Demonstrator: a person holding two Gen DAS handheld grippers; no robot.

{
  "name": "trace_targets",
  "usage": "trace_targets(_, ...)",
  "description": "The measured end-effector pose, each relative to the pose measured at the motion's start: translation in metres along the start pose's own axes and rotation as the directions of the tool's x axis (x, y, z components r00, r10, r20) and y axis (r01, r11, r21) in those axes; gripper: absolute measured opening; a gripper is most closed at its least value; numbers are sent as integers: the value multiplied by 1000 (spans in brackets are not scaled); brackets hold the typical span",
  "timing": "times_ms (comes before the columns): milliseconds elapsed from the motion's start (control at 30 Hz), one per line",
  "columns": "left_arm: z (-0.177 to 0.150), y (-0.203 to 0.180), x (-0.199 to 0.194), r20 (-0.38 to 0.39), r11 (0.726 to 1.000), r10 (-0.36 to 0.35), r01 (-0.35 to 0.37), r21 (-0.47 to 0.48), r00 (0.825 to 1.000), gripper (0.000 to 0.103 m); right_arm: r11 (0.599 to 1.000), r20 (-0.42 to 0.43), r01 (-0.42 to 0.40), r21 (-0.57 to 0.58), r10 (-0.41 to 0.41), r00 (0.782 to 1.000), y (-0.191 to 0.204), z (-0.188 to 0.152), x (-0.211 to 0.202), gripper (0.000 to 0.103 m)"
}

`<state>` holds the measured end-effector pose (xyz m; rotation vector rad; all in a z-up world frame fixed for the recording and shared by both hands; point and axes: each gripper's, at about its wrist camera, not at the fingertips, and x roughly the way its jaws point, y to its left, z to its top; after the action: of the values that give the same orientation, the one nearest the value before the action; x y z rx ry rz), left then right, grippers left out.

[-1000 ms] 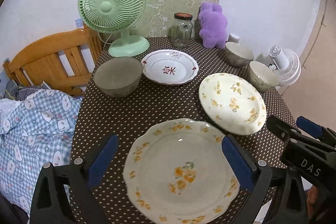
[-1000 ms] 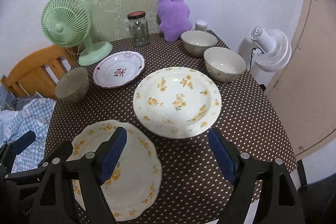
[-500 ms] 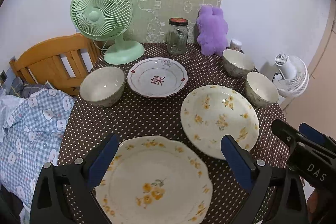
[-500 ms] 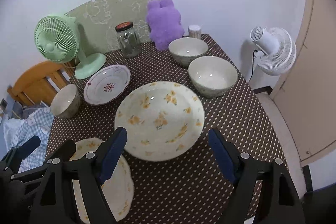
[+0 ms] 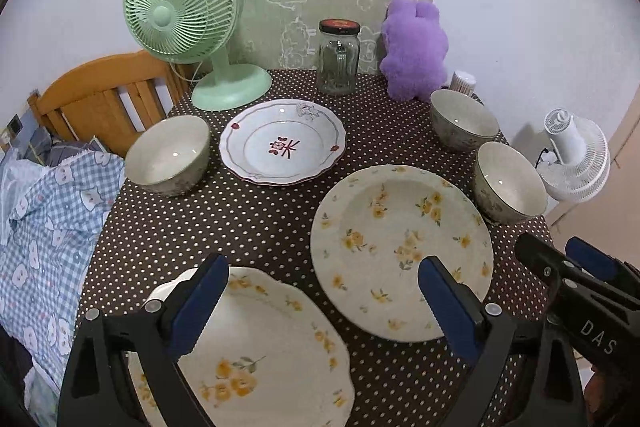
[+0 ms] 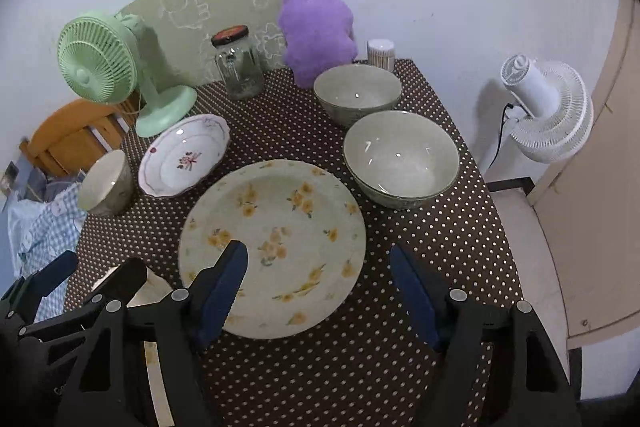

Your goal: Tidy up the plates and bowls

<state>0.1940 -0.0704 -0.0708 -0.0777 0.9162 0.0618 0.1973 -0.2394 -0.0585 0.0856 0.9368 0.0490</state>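
1. Crockery lies spread singly over the brown polka-dot counter; nothing is stacked, so I judge the sorting barely begun.
2. Plates: a scalloped cream plate with yellow flowers at the near left, a round deep cream plate with yellow flowers in the middle, and a white plate with a red motif farther back, near the mint-green desk fan.
3. Bowls: two grey-green ceramic bowls, the nearer and the farther, sit just beside each other at the far right; a third bowl stands alone at the left edge.
4. The left gripper hovers over the scalloped plate, jaws wide and empty.
5. The right gripper hangs over the round plate's near rim, jaws closing slightly but wide apart, pressing on nothing.
6. Left to do, likely: stack the plates and nest the bowls.
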Motion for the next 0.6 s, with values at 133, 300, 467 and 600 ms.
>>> trace_targets(133,5,-6,17,-20,1000,6,-6,-13,1000,95,1000,-26,-6,-6,6,1000,-10,5,18,77)
trace_targets(300,8,-14,44,-54,999,28,-29,-15,998,92,1000,-64,-13,-12,12,998,-20,10,45,77)
trace_targets(467,6,-15,70,-93,999,48,-49,-7,995,91,1000,-106,-21,-9,20,994,-24,13,75,77)
trace_targets(600,6,-18,92,-120,998,58,-58,2,991,89,1000,-134,-19,-10,18,991,-24,14,98,77)
